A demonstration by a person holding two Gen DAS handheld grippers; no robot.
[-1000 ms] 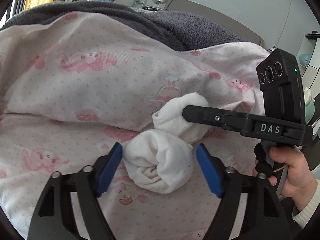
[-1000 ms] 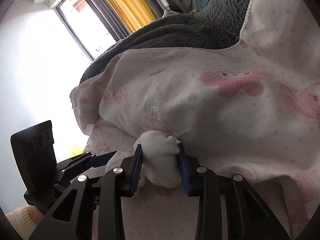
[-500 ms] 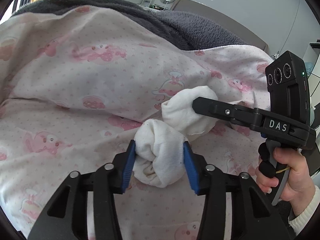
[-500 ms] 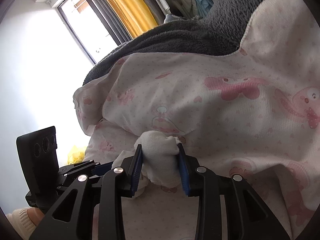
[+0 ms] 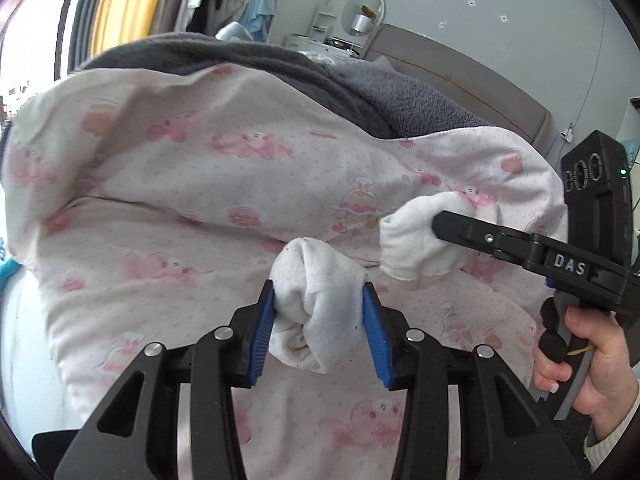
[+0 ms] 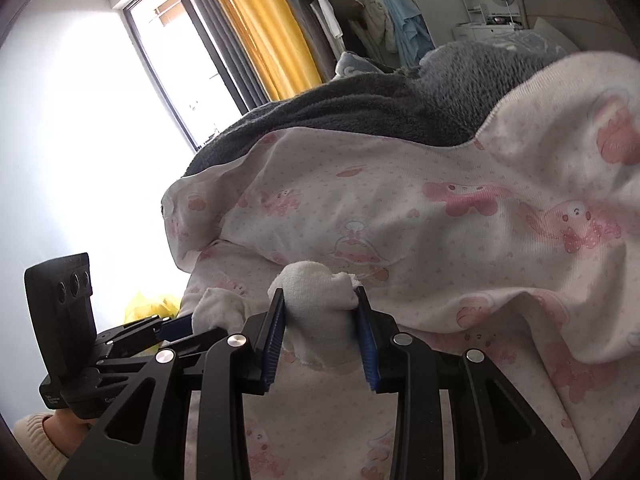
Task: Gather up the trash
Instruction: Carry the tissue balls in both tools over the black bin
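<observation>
Two balled white cloth wads lie over a pink-patterned blanket (image 5: 208, 184). My left gripper (image 5: 320, 300) is shut on the nearer wad (image 5: 320, 308), its blue pads pressing both sides. My right gripper (image 6: 321, 304) is shut on the other wad (image 6: 320, 312). In the left wrist view the right gripper (image 5: 440, 224) reaches in from the right with its wad (image 5: 412, 240). In the right wrist view the left gripper (image 6: 180, 324) and its wad (image 6: 216, 308) show at lower left. Both wads are held just above the blanket.
A dark grey fleece blanket (image 5: 360, 80) lies behind the pink one. A headboard (image 5: 460, 68) and a shelf with a round mirror (image 5: 360, 4) stand at the back. A window with yellow curtains (image 6: 248, 28) is at left. Something yellow (image 6: 148, 308) lies low beside the bed.
My left gripper closed from open onto the nearer wad and lifted it. My right gripper stayed shut on its wad and rose slightly; the two wads have drawn apart.
</observation>
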